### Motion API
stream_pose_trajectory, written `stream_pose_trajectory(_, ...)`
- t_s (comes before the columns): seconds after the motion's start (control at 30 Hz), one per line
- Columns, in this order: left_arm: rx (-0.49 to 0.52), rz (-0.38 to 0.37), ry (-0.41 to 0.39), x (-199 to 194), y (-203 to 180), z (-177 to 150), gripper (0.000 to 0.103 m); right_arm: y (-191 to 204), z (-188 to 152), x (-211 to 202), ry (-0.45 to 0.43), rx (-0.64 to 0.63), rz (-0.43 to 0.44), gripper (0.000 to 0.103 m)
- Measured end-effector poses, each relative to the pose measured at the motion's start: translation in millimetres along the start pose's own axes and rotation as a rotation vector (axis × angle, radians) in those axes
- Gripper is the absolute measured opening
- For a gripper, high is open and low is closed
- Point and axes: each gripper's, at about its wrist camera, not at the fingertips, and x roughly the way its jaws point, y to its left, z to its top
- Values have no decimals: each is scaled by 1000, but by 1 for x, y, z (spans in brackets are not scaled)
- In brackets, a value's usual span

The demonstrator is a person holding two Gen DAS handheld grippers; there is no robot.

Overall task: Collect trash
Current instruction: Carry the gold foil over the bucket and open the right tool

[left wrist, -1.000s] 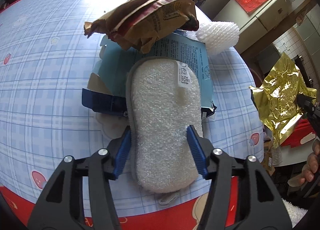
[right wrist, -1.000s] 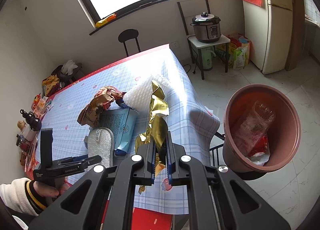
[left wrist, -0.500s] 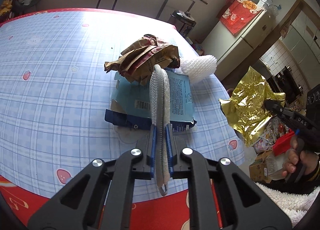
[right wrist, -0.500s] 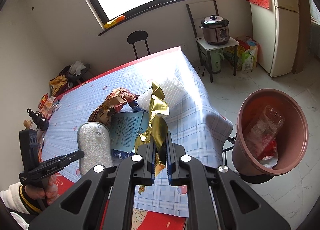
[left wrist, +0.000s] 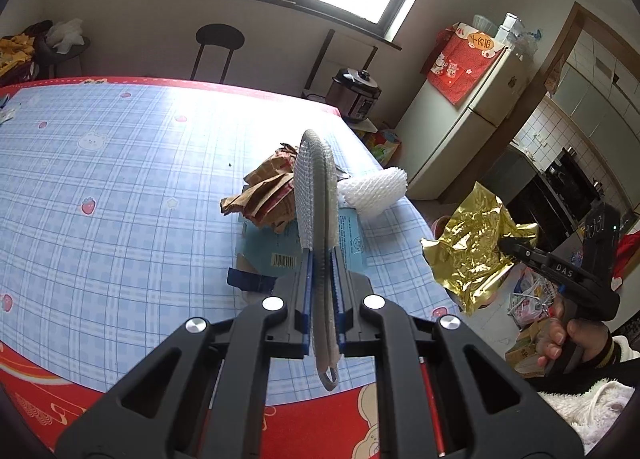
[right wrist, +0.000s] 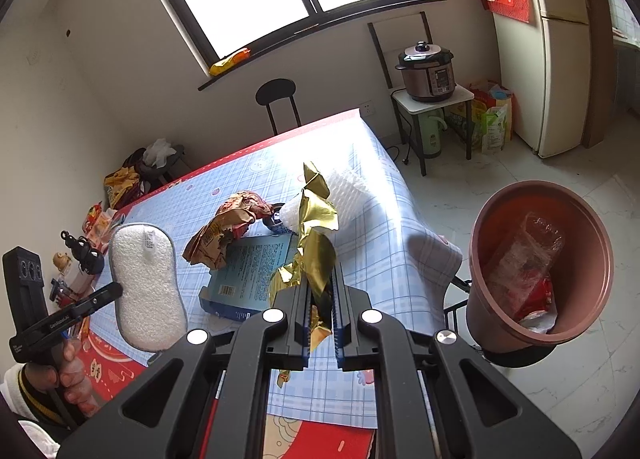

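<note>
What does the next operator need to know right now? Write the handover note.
Left claw: shut on the white sponge pad, lifted off the table.
Right claw: shut on the gold foil wrapper, held in the air at the table's edge.
On the table: brown crumpled bag, blue box, white foam net.
Brown bin: on the floor to the right, with clear plastic and red scraps inside.
Left: drop both held items in the bin, then clear the three on the table.
</note>
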Motion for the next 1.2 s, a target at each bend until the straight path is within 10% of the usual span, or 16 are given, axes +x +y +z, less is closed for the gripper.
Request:
stream_pose_trajectory(0.6,105,-71,-68,29,-101,40,12,-149,14,-77,-117,138,-311,10)
stream_pose_trajectory(1.03,70,-23,-51,44,-122,25,12,-227,36,-41,-40,176,-441,12)
stream_pose_trajectory(1.2,73,-9,-43,42,-119,25,12,-223,42,-42,-90,227,-415,50)
